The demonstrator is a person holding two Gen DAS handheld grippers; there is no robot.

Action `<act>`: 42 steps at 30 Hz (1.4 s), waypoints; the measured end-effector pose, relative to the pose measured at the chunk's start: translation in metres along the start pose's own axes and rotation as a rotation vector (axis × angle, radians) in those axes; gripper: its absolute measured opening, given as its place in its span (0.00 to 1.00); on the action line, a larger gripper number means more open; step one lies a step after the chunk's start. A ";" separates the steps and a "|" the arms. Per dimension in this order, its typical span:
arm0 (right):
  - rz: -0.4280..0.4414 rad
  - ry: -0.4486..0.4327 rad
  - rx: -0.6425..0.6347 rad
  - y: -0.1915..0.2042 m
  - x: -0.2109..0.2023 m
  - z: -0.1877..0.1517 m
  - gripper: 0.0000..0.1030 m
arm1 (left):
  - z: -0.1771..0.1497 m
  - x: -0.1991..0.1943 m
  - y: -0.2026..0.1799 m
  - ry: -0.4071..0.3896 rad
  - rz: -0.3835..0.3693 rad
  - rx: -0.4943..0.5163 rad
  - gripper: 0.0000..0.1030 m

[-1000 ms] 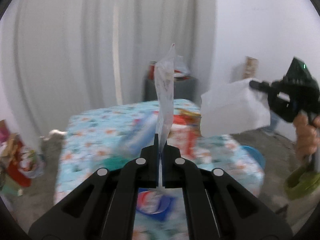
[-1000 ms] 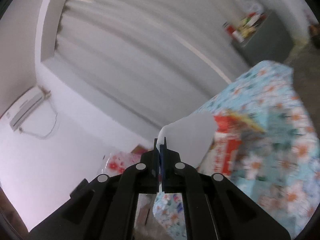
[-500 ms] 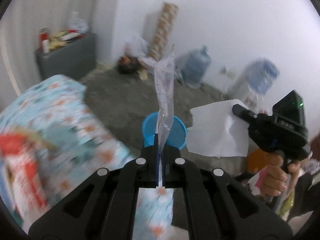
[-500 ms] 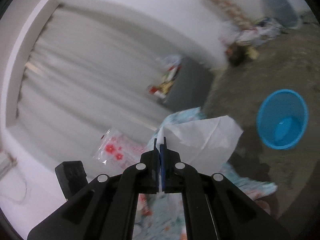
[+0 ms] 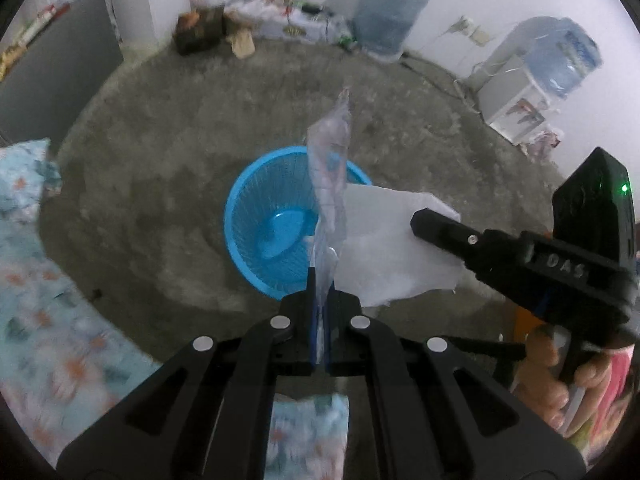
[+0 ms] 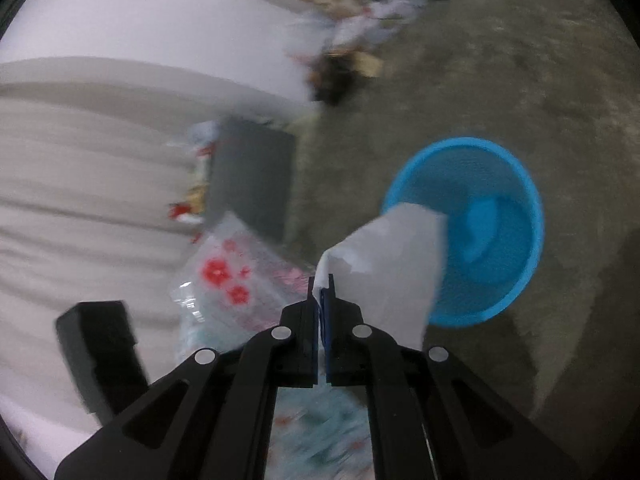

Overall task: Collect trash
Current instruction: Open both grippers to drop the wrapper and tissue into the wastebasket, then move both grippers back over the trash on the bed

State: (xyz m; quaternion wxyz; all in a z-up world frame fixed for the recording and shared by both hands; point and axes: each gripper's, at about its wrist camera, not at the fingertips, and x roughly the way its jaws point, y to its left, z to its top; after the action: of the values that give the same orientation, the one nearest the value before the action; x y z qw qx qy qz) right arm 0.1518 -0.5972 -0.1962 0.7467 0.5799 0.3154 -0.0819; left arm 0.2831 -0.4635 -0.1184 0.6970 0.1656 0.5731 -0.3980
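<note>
My left gripper [image 5: 319, 280] is shut on a clear plastic wrapper [image 5: 331, 168] that stands up edge-on above the blue mesh basket [image 5: 256, 236] on the floor. My right gripper [image 6: 321, 286] is shut on a white paper sheet [image 6: 396, 256], whose corner overlaps the basket's rim [image 6: 516, 292]. In the left wrist view the right gripper [image 5: 424, 222] holds the paper [image 5: 392, 248] over the basket's right side. In the right wrist view the wrapper [image 6: 228, 276] shows red flower prints, left of my fingers.
Bare concrete floor [image 5: 168, 128] surrounds the basket. A floral-covered table [image 5: 44, 320] is at the left. A grey cabinet [image 5: 52, 64], water jugs [image 5: 386, 8], a dispenser [image 5: 516, 92] and clutter line the far wall.
Both grippers have swung away from the floral table and tilted down toward the floor. The blue basket now lies right below the wrapper and paper, much closer.
</note>
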 end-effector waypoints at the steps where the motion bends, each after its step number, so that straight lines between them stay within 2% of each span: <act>1: -0.011 0.004 0.006 -0.006 0.008 0.004 0.06 | 0.003 0.011 0.004 0.020 0.006 -0.007 0.02; 3: -0.063 0.023 0.049 -0.026 0.032 0.015 0.27 | 0.013 0.040 0.011 0.061 0.027 -0.020 0.21; 4: -0.104 0.028 0.070 -0.034 0.041 0.018 0.47 | 0.016 0.053 0.014 0.079 0.047 -0.027 0.42; 5: -0.135 0.024 0.082 -0.040 0.047 0.020 0.52 | 0.018 0.060 0.020 0.074 0.068 -0.038 0.46; 8: -0.208 0.025 0.088 -0.053 0.059 0.023 0.54 | 0.023 0.068 0.023 0.056 0.076 -0.068 0.51; 11: -0.225 0.007 0.079 -0.052 0.052 0.019 0.58 | 0.021 0.057 0.020 0.026 0.047 -0.090 0.51; 13: -0.228 -0.014 0.028 -0.042 0.043 0.012 0.63 | 0.019 0.040 0.016 0.003 0.039 -0.072 0.52; 16: -0.253 -0.023 -0.062 -0.023 0.045 0.011 0.64 | 0.018 0.009 0.006 -0.059 0.024 -0.043 0.53; 20: -0.266 0.008 -0.181 -0.003 0.065 0.015 0.76 | 0.010 -0.048 -0.004 -0.122 0.012 -0.022 0.55; 22: -0.347 0.061 -0.225 -0.001 0.084 0.017 0.77 | 0.004 -0.072 -0.002 -0.146 0.010 -0.036 0.57; 24: -0.532 0.114 -0.268 -0.001 0.100 0.011 0.77 | -0.006 -0.101 0.004 -0.161 0.011 -0.068 0.58; 25: -0.578 0.118 -0.286 0.003 0.099 0.006 0.77 | -0.013 -0.116 0.006 -0.168 0.007 -0.075 0.58; 30: -0.616 0.044 -0.362 0.036 0.065 -0.022 0.77 | -0.059 -0.196 0.019 -0.240 0.018 -0.057 0.63; 33: -0.587 -0.002 -0.425 0.057 0.037 -0.037 0.77 | -0.099 -0.241 0.031 -0.292 0.007 -0.063 0.66; 38: -0.376 -0.058 -0.413 0.085 -0.027 -0.049 0.77 | -0.180 -0.303 0.051 -0.401 -0.046 -0.112 0.78; 42: -0.293 -0.123 -0.449 0.112 -0.070 -0.055 0.84 | -0.243 -0.341 0.072 -0.517 -0.026 -0.172 0.81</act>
State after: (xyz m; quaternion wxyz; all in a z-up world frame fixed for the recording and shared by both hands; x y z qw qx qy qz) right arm 0.1306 -0.5291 -0.0723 0.8546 0.3420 0.3601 -0.1519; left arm 0.1656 -0.1263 0.1125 0.8263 -0.0088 0.4099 -0.3861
